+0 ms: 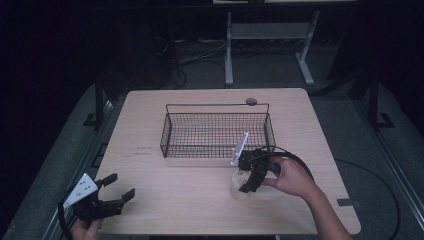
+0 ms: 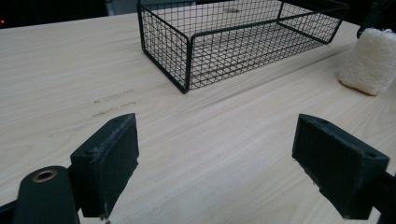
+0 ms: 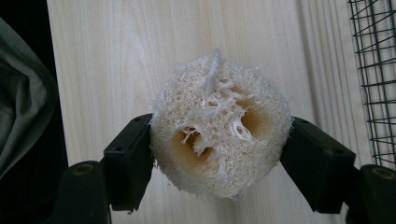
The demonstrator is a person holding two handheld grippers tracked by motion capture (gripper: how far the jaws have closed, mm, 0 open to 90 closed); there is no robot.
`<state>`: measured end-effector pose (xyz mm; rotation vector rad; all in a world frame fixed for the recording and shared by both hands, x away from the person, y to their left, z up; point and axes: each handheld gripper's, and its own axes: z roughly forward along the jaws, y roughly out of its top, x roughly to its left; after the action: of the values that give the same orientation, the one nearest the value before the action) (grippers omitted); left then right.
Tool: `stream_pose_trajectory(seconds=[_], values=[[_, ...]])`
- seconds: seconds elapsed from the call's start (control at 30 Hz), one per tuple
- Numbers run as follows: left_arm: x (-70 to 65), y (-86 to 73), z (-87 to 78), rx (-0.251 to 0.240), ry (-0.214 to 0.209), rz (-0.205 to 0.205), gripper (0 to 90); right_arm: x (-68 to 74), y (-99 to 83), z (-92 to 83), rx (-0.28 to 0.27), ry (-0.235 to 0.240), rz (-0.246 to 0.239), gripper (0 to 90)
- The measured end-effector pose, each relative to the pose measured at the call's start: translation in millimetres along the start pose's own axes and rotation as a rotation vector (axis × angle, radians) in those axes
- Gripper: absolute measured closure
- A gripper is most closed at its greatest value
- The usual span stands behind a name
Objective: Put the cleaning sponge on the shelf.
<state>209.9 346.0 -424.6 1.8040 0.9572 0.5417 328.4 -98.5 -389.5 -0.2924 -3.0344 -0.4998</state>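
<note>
Loofah sponge [image 3: 219, 133]: being clamped from above between the right gripper [image 1: 248, 181] pads, just in front of the wire basket [image 1: 216, 131], probably for lifting in. Left gripper [image 1: 115, 192]: being held wide, empty, well left of the basket.

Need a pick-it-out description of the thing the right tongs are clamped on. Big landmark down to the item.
Start at the pale wooden table and find the black wire-mesh basket in its middle. Just in front of the basket's right corner, the right tongs are shut on a cream, fibrous loofah sponge chunk standing on the wood. It is the only pale, spongy item there, rounded, with two hollow channels through its cut face.
</note>
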Motion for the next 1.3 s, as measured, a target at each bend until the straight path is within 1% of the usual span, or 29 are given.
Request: stream_pose_trajectory(seconds=[0.17, 0.33, 0.57, 0.77, 0.93, 1.3], values=[[0.0, 0.2, -0.1, 0.002, 0.0, 0.004, 13.8, 2.0, 2.4, -7.0, -0.011, -0.007, -0.007, 28.4], [0.0, 0.2, -0.3, 0.001, 0.001, 0.004, 13.8, 3.1, 5.7, -13.6, -0.014, -0.006, -0.019, 28.5], [-0.3, 0.4, -0.2, 0.0, 0.002, 0.004, 13.8, 2.8, 7.6, -20.8, -0.022, 0.001, -0.02, 28.5], [-0.6, 0.2, 0.5, 0.003, -0.001, 0.003, 13.8, 1.6, 10.5, -34.6, -0.048, 0.006, -0.026, 28.5], [-0.4, 0.2, 0.9, 0.005, -0.001, 0.002, 13.8, -1.3, 13.4, -46.2, -0.056, 0.001, -0.026, 28.5], [-0.3, 0.1, 0.9, 0.005, -0.001, 0.002, 13.8, -8.1, 24.3, -64.1, -0.037, -0.014, -0.027, 28.5]])
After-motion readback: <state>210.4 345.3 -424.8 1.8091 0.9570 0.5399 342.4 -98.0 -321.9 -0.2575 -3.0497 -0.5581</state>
